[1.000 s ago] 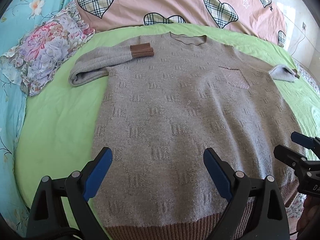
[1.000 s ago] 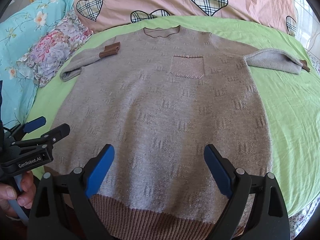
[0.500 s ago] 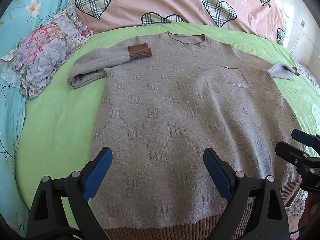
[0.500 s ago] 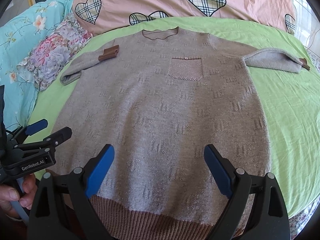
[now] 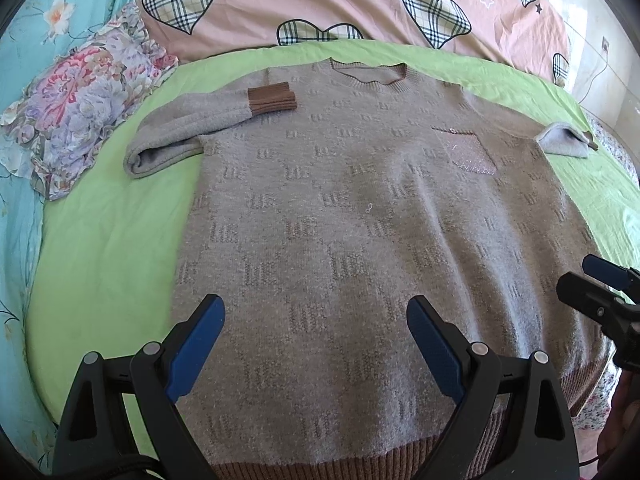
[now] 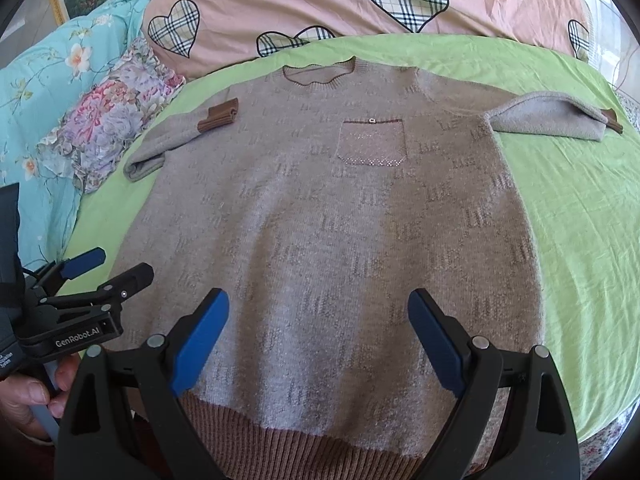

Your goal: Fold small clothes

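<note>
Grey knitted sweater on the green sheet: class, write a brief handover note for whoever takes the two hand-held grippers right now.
Left hand-held gripper: open, empty, above the lower body of the grey knitted sweater with brown ribbed hem.
Right hand-held gripper: open, empty, above the hem.
Sweater lies flat, front up, on the green bed sheet.
Done: brown-cuffed sleeve on the floral-pillow side folded in.
Left: the other sleeve, then fold the body.

Over the last sec we've drawn both tongs back toward the hem of the sweater [image 5: 360,220]: left tongs [image 5: 316,344] and right tongs [image 6: 318,338] now see it slightly further off, w/ more of the green sheet [image 6: 580,220] showing. Neither grips anything.
</note>
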Motion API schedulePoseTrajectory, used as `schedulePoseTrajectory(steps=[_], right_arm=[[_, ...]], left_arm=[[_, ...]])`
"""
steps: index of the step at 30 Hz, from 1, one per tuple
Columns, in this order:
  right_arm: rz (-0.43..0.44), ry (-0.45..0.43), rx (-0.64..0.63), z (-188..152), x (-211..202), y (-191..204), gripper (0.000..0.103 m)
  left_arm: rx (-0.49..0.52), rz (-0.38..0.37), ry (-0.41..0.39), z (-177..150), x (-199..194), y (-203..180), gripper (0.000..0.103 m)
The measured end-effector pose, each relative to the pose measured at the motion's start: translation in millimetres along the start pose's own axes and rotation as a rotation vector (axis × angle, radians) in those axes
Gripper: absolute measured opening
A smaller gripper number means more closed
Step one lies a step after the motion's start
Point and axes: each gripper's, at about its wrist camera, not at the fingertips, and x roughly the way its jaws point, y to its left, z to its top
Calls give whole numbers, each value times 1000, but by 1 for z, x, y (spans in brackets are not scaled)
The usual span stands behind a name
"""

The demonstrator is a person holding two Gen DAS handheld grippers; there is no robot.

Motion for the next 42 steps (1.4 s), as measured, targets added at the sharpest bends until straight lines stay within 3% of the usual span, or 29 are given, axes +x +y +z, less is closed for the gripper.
schedulePoseTrajectory(steps=[6,11,22,29,32,38,39,41,42], right_arm=[[10,-44,69,12,-6,-27,90],[17,-43,216,33,-15,-83,83],[-81,-155,522,105,-32,-250,54],[-189,-261,682,159,-27,-374,43],[-181,-257,764,171,-6,-419,41],[-186,-227,854,182,35,-464,28],[-183,-236,858,183,36,-470,20],[-186,-228,869,186,41,-480,15],[-187,-231,859,186,39,-482,6]], left_arm=[[-2,-10,2,18,12,4,93],[-20,-6,5,45,21,7,93],[-39,18,-30,104,41,5,93],[-61,40,-14,126,61,7,93],[-57,49,20,128,75,4,93],[-35,63,70,128,96,-7,93],[-33,60,72,129,99,-8,93],[-31,53,86,129,103,-11,93],[-35,45,90,129,104,-12,93]])
